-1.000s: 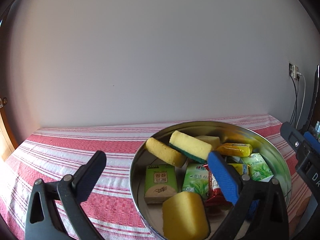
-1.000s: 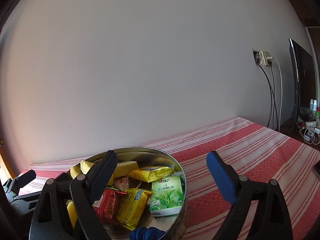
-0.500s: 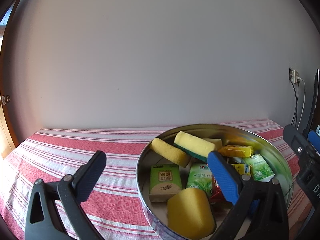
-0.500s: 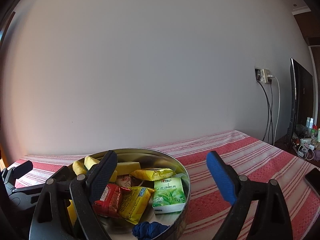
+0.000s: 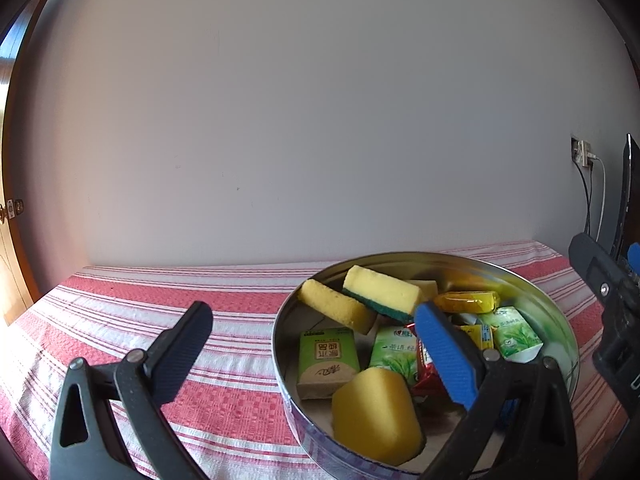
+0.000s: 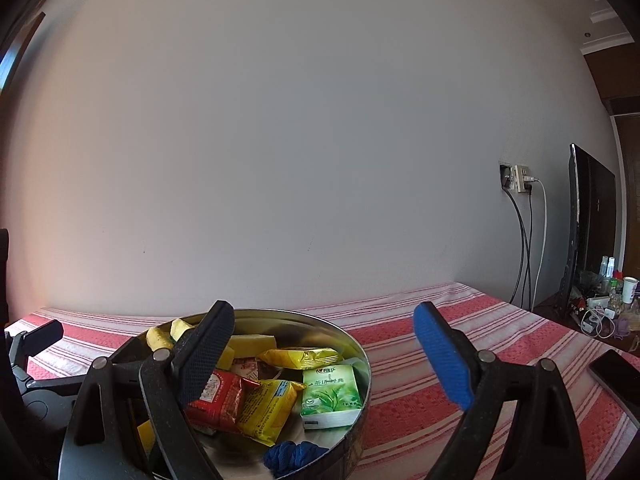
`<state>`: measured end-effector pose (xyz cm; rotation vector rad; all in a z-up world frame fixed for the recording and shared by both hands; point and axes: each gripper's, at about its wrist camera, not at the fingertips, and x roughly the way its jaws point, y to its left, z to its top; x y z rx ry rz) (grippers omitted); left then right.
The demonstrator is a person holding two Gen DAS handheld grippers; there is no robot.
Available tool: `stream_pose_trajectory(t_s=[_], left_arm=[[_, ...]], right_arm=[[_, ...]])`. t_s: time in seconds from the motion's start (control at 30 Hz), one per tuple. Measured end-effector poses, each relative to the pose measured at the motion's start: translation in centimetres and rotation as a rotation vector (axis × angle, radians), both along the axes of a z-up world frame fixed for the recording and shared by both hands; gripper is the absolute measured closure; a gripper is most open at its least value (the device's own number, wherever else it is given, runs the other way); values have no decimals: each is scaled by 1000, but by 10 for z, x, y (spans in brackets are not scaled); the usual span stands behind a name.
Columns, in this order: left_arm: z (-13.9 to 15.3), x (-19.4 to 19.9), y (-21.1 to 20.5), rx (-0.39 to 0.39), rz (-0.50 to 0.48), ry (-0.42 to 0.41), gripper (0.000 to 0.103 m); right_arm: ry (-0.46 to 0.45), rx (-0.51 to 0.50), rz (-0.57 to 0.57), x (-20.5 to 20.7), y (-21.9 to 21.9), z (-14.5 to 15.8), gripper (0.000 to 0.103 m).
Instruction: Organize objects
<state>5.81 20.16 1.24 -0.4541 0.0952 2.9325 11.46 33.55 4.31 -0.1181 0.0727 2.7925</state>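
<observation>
A round metal tin stands on the red striped tablecloth. It holds yellow sponges, green tissue packs, and yellow and red snack packets. My left gripper is open and empty, raised over the tin's left rim. My right gripper is open and empty over the tin's right rim. In the right wrist view the tin also shows a green tissue pack, a red packet and a blue cloth.
A plain wall stands close behind the table. A wall socket with cables and a dark screen are at the right. A phone lies on the cloth at the right edge. Striped cloth lies on both sides of the tin.
Both grippers have risen and tilted up a little, so more wall shows. The tin sits lower and further right in the left wrist view. Both stay open and empty.
</observation>
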Motion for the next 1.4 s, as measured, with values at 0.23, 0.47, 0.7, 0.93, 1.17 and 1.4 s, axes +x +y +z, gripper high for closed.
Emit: stream_pose_trajectory(t_s=[0.23,0.47,0.7,0.93,1.17,1.4], left_arm=[[3,7,-1,12,1,33,1],[5,9,-8,37,7,29,1],[5,9,-5,33,13,24,1],[5,10,-4,21,26,20,1],[6,14,-1,1,41,34,1],[6,13,-5,17,40,18,1]], right_arm=[[44,17,-25,11,-4,2,2],[51,19,-13,16,-7,3,1],[53,19,-2,18,-8,3,1],[50,18,-5,18,-8,2,1],[39,2,-3,17,-6,2,1],[37,5,-7,17,-6,3,1]])
